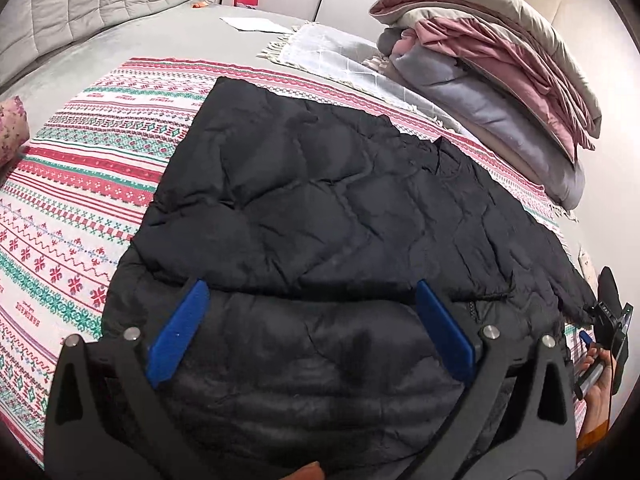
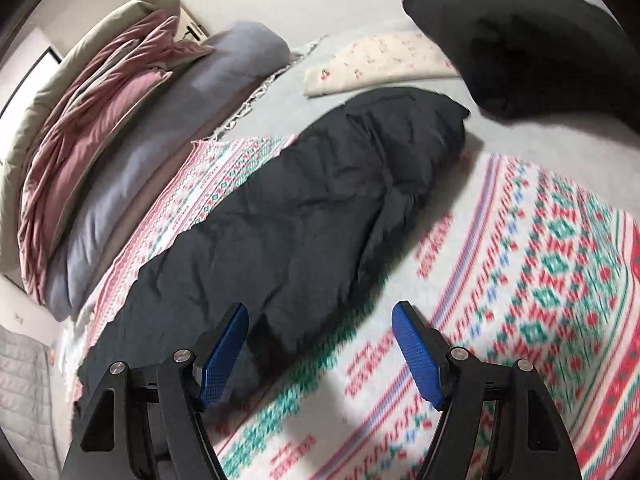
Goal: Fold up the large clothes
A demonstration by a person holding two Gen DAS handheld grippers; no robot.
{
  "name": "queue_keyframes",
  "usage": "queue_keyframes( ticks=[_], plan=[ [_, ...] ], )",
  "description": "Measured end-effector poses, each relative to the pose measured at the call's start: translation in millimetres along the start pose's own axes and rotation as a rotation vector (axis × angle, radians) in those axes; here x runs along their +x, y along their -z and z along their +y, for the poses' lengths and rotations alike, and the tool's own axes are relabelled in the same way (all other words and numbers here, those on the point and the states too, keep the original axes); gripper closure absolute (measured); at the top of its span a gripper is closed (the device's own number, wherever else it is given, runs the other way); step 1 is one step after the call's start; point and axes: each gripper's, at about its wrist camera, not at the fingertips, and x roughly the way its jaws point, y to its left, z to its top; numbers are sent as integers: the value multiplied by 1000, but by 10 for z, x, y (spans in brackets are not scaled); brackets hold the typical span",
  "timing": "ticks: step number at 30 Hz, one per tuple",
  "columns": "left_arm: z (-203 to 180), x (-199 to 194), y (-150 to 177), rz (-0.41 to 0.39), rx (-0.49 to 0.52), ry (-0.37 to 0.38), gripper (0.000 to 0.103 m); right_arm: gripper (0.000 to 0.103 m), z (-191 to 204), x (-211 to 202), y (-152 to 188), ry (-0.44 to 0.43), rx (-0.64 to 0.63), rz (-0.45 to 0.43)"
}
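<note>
On the bed, over a patterned blanket (image 1: 72, 208), black quilted jacket (image 1: 320, 208) lies flat — spread for folding, I judge. Left tool (image 1: 312, 292) hovers above its near part, jaws wide apart, nothing held. Right tool (image 2: 320, 316) — also apart, empty — sits by the sleeve (image 2: 320, 184).

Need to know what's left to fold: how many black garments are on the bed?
2: the black quilted jacket spread on the patterned blanket, and a black piece beyond its far end. More may be hidden.
</note>
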Motion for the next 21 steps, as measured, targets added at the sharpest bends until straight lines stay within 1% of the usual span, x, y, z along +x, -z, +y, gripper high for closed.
queue_keyframes(
  ticks=[2, 3, 4, 5, 6, 7, 10, 15, 18, 21],
  plan=[
    [15, 8, 0, 1, -8, 6, 1, 33, 49, 18, 21, -13, -14, -34],
    [19, 8, 1, 1, -9, 10, 1, 46, 53, 26, 27, -30, -18, -41],
    [24, 8, 1, 2, -7, 11, 1, 62, 55, 50, 29, -52, -18, -37],
    [24, 4, 1, 0, -5, 10, 1, 71, 47, 55, 28, -66, -14, -29],
    [29, 1, -2, -1, -4, 10, 1, 83, 16, 62, 16, -85, -5, -23],
    [29, -7, -5, -4, -2, 11, 1, 90, 7, 71, 1, -99, 3, -27],
    [23, -33, -15, -12, 1, 17, 1, 96, 55, -34, -35, -126, 1, -64],
    [6, -101, -29, -26, 7, 32, 1, 97, 363, -456, -105, -195, -69, -167],
    [-8, -138, -35, -32, 13, 40, 1, 98, 705, -778, -65, -242, -168, -224],
    [-24, -160, -37, -35, 18, 45, 1, 98, 1104, -1073, 61, -297, -289, -270]
  ],
)
